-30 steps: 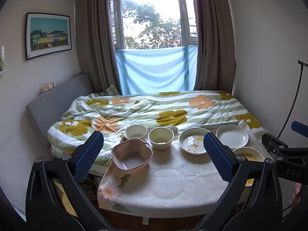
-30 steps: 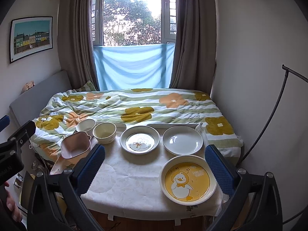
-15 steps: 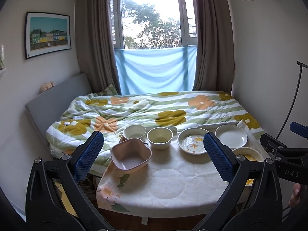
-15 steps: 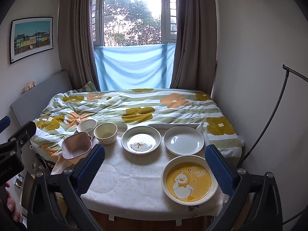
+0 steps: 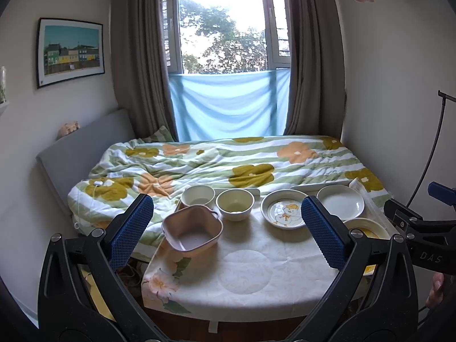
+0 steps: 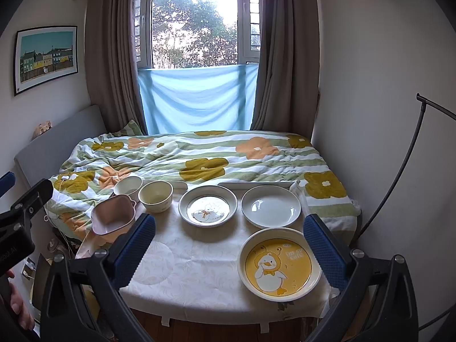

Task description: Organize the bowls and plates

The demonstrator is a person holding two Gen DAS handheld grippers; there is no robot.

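Note:
On the cloth-covered table (image 5: 245, 273) stand a pink square bowl (image 5: 192, 230), a white bowl (image 5: 197, 196), a cream bowl (image 5: 234, 204), a duck-print dish (image 5: 284, 209), a plain white plate (image 5: 340, 201) and a yellow duck plate (image 6: 280, 262). My left gripper (image 5: 225, 230) is open and empty, held back from the table's near edge. My right gripper (image 6: 230, 245) is open and empty, near the yellow duck plate. In the right wrist view I also see the pink bowl (image 6: 113, 214), cream bowl (image 6: 155, 196), duck dish (image 6: 208, 205) and white plate (image 6: 270, 205).
A bed with a floral quilt (image 5: 228, 162) lies right behind the table. Walls close in on the right, with a thin black stand (image 6: 404, 165) there. A window with curtains is at the back. A framed picture (image 5: 69, 52) hangs on the left wall.
Both views have shifted only slightly, with the dishes drifting a little in frame. Both grippers stay open and nothing on the table has moved.

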